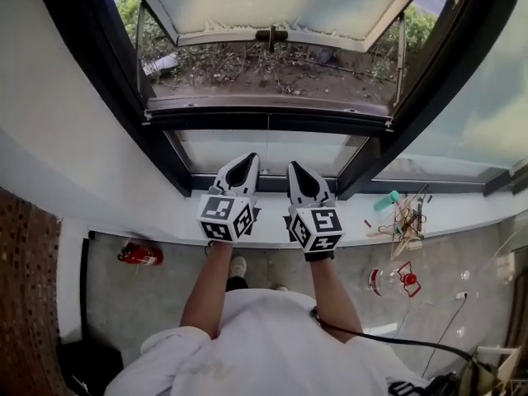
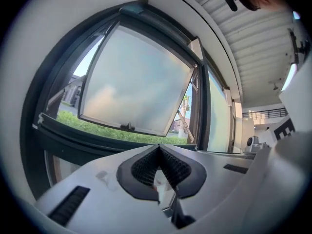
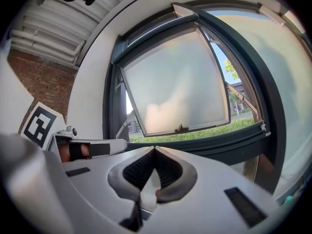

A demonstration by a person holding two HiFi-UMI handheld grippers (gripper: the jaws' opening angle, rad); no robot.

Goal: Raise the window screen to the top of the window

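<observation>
Window screen spans none of the window [image 1: 272, 120] at 12 o'clock, seemingly already raised; left gripper [image 1: 245, 162] and right gripper [image 1: 297, 168] fingers pressed together, empty.

Red canister [image 1: 140, 255] lying on grey floor [image 1: 124, 304], left; clear red-capped jug [image 1: 394, 280] lying right; stick clutter [image 1: 406, 219] sitting on ledge [image 1: 466, 209].

Workshop or utility-type interior; exact use not determinable. Evidenced by: bare concrete floor [image 1: 148, 304]; brick wall [image 1: 25, 287], left; ribbed ceiling [image 2: 258, 38]; red fire extinguisher [image 1: 140, 255] laid on the floor, left; dark-framed window [image 1: 268, 120], far; tools and oddments [image 1: 404, 219] scattered on the sill [image 1: 470, 207], right.
</observation>
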